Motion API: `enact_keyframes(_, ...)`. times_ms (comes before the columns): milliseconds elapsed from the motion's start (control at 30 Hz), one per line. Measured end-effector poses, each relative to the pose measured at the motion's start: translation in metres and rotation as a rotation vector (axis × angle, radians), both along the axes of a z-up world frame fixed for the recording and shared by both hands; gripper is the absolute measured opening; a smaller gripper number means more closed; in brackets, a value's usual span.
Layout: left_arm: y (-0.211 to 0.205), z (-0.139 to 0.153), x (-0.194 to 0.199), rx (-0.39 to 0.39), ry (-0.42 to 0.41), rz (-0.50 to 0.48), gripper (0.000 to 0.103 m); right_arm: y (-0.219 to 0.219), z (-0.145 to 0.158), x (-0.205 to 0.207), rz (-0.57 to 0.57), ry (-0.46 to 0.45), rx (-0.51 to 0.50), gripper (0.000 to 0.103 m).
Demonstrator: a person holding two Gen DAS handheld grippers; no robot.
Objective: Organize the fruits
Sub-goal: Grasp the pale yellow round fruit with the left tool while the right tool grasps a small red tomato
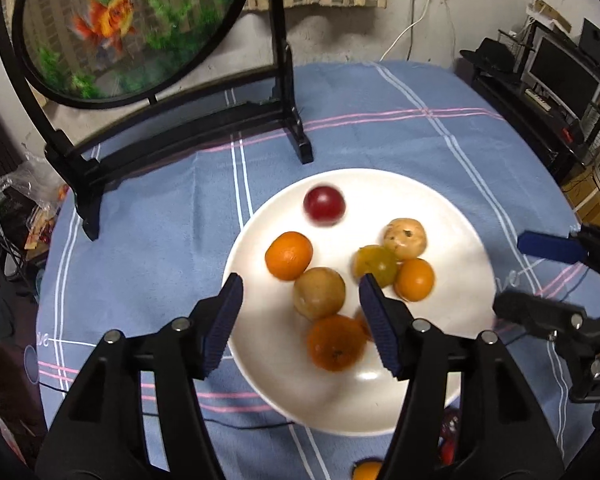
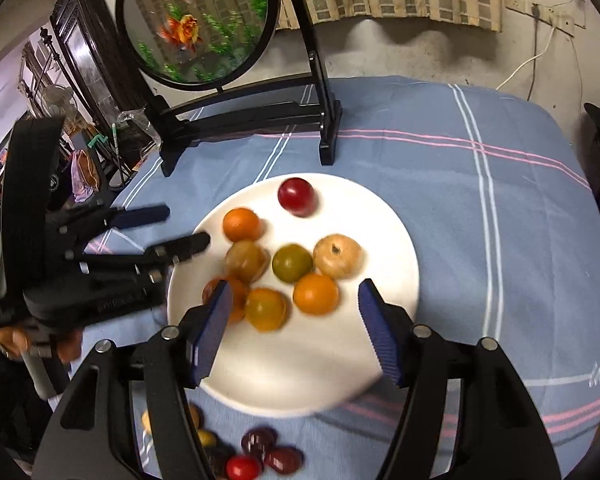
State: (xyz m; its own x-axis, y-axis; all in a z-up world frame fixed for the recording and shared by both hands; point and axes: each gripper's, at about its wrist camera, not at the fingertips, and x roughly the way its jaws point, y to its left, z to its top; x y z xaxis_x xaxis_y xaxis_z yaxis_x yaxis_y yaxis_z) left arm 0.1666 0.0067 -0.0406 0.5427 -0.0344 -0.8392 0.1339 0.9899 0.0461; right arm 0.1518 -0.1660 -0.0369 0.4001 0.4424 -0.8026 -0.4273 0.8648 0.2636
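Note:
A white plate on the blue cloth holds several fruits. A red plum lies at its far side, apart from the others. Around the middle are oranges, a brown fruit and a green-yellow fruit. My left gripper hovers open above the plate's left part, its pads touching no fruit. My right gripper hangs open over the plate's near right part, also holding nothing.
A round fish-painted screen on a black stand rises behind the plate. Loose dark plums, a red fruit and an orange lie on the cloth near the front edge. Clutter and shelves surround the table.

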Motion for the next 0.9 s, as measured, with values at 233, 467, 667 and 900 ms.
enact_keyframes(233,-0.001,0.036,-0.05,0.003,-0.082,-0.038,0.062,-0.015,0.018,-0.066,0.021,-0.062,-0.039,0.066)
enact_keyframes(467,0.032,0.034,-0.125,-0.064,-0.089,0.021,0.074,-0.047,0.005,-0.14,-0.05,-0.053,-0.039,0.066)
enact_keyframes(667,0.054,-0.01,-0.172,-0.066,0.033,0.068,0.074,-0.058,-0.042,-0.19,-0.081,0.047,-0.079,0.066)
enact_keyframes(900,0.064,-0.036,-0.198,-0.083,0.11,0.096,0.074,-0.024,-0.071,-0.198,0.055,0.003,-0.246,0.065)
